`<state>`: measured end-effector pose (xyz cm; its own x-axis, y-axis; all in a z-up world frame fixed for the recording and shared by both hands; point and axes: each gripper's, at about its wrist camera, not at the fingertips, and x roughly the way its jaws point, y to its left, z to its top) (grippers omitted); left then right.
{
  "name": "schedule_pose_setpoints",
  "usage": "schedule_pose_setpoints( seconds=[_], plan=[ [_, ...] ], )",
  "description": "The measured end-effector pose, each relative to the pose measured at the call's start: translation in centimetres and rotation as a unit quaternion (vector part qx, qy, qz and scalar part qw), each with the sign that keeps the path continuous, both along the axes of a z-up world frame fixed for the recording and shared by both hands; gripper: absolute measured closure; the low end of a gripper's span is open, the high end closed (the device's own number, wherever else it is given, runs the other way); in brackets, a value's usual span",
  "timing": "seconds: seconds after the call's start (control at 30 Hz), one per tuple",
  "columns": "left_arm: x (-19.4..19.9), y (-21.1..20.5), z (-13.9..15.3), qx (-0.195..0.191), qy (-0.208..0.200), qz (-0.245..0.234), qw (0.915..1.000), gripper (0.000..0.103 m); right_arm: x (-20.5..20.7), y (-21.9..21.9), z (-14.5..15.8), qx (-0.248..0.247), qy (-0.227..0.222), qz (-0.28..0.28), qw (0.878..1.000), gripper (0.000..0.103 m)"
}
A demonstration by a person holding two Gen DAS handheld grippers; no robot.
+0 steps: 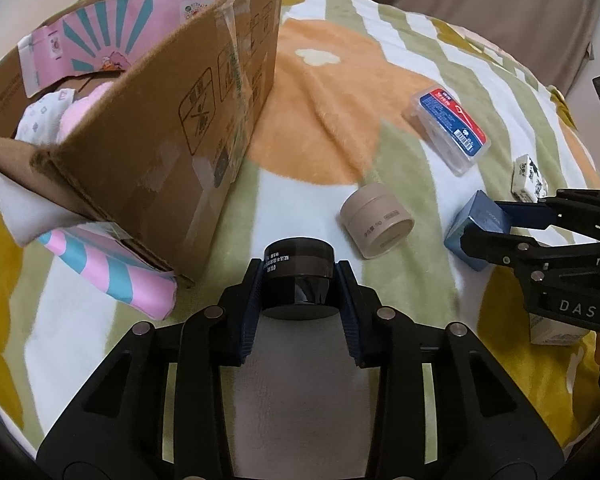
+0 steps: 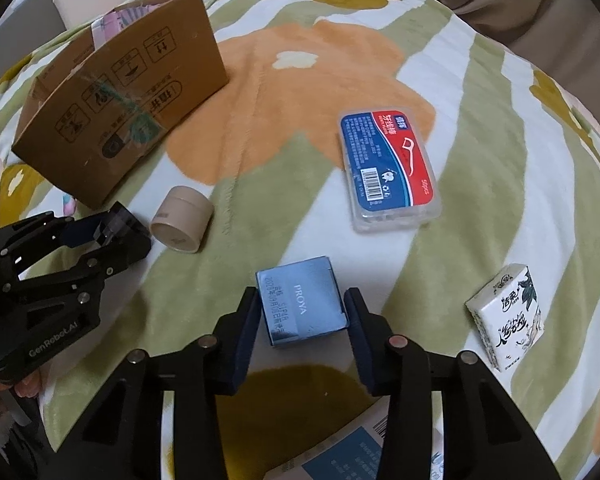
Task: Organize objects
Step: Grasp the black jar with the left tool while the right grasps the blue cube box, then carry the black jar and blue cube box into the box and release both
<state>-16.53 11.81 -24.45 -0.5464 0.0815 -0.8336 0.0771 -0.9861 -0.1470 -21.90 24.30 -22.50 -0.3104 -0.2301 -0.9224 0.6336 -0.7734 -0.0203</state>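
A dark round jar (image 1: 299,276) sits between the blue pads of my left gripper (image 1: 298,268), which is shut on it just above the patterned blanket. From the right wrist view, that left gripper (image 2: 116,224) shows at the left edge, with the dark jar (image 2: 120,220) at its tips. A blue PROYA box (image 2: 302,304) lies between the fingers of my right gripper (image 2: 302,300), and both pads press on its sides. The left wrist view catches the right gripper (image 1: 484,224) clamped on the blue box (image 1: 474,216) at the right.
An open cardboard box (image 1: 160,140) with pink packaging inside stands at the left. A beige jar (image 1: 376,220) lies on its side between the grippers. A floss-pick case (image 2: 388,168) and a white tissue pack (image 2: 508,320) lie further right on the blanket (image 2: 300,80).
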Motion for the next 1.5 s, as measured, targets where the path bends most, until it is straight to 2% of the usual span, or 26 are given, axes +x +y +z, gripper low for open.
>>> schedule_pose_setpoints(
  seconds=[0.27,0.6,0.7,0.9,1.13,1.27,1.5],
  plan=[
    [0.7,0.0,1.4,0.01,0.013,-0.012,0.9998,0.071,0.4,-0.1,0.9,0.001,0.005,-0.019,1.0,0.064],
    [2.1,0.6,4.5,0.005,0.035,-0.039,0.9986,0.071,1.9,0.4,4.2,-0.016,0.023,-0.029,0.999,0.064],
    [2.4,0.4,6.1,0.005,0.045,-0.049,0.9978,0.071,2.2,0.5,5.2,-0.022,0.026,-0.035,0.999,0.064],
    [3.2,-0.5,11.2,0.008,0.084,-0.071,0.9938,0.071,3.0,0.2,7.8,-0.025,0.035,-0.053,0.998,0.064],
    [2.9,-3.1,16.5,0.018,0.111,-0.073,0.991,0.071,4.2,-1.1,11.3,-0.032,0.052,-0.054,0.997,0.064],
    [2.8,-5.2,18.9,0.007,0.122,-0.071,0.99,0.071,4.5,-2.5,13.4,-0.039,0.06,-0.054,0.996,0.064],
    [1.5,-10.4,20.9,-0.006,0.122,-0.049,0.9912,0.071,4.1,-6.1,16.7,-0.041,0.075,-0.06,0.995,0.064]
  ],
)
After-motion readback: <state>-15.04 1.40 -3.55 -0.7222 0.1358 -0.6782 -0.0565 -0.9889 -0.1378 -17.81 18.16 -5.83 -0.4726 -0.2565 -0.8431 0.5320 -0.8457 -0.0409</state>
